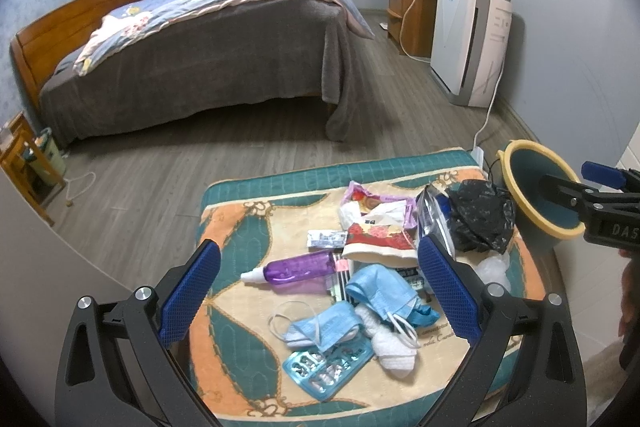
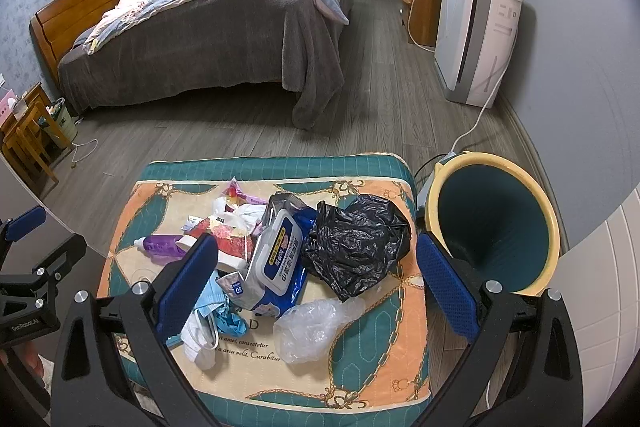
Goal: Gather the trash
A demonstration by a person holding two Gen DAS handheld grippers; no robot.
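Overhead, both tools gape empty above cushion [image 2: 376, 367] litter; black bag [image 2: 356, 243] lies beside the bin [image 2: 552, 227].

Cushion [image 2: 360, 367]: teal and orange panels on cream, gold chain motif. Spray bottle [image 1: 296, 269]: translucent purple, white cap. Face masks [image 1: 376, 291]: light blue, white ear loops. Crumpled bag [image 2: 356, 243]: glossy black. Wipes pack [image 2: 276, 259]: blue and white. Bin [image 2: 496, 223]: dark teal inside, yellow rim. Tool pads [image 1: 448, 291]: textured blue on black frames.
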